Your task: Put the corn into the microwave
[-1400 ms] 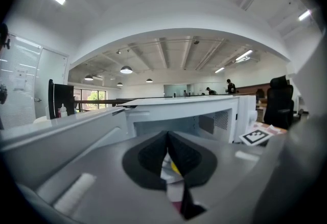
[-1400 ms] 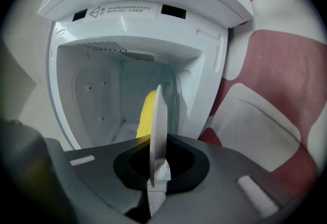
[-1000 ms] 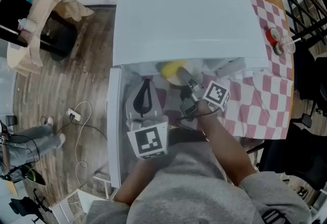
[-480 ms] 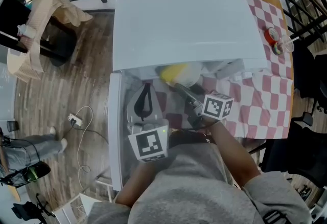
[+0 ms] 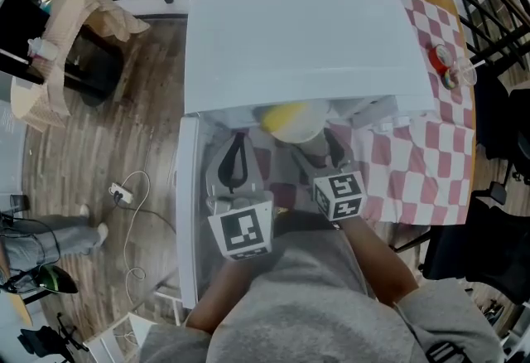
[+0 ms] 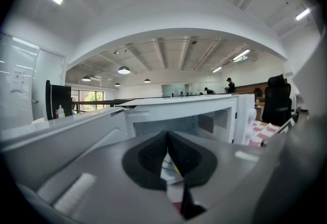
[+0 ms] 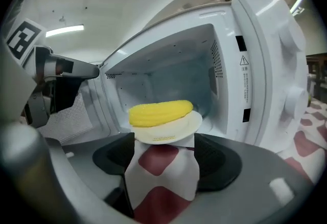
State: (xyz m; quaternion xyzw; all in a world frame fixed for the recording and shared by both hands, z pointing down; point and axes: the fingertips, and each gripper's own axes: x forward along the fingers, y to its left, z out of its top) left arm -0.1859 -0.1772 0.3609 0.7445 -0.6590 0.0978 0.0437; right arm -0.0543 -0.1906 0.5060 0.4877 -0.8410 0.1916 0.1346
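Note:
The yellow corn [image 7: 160, 112] lies on a small white plate [image 7: 176, 130] at the mouth of the open white microwave [image 7: 255, 64]. From the head view the corn [image 5: 281, 114] and plate [image 5: 305, 131] show just under the microwave's top edge. My right gripper [image 7: 163, 159] is just short of the plate. Its jaws are opening, and no pad touches the plate. In the head view the right gripper [image 5: 313, 152] sits right of my left gripper [image 5: 238, 142]. The left gripper [image 6: 167, 152] is shut with nothing between its pads and points at the microwave.
The microwave door [image 5: 184, 212] swings open to the left, beside my left gripper. A red-and-white checked cloth [image 5: 414, 162] covers the table under the microwave. A red tape roll [image 5: 445, 59] lies at the far right. Chairs and a cable stand on the wooden floor [image 5: 124, 146].
My right gripper let go of the plate, rolled upright and drew back toward me with its jaws spreading. The plate with the corn stays at the microwave's mouth. The left gripper kept still.

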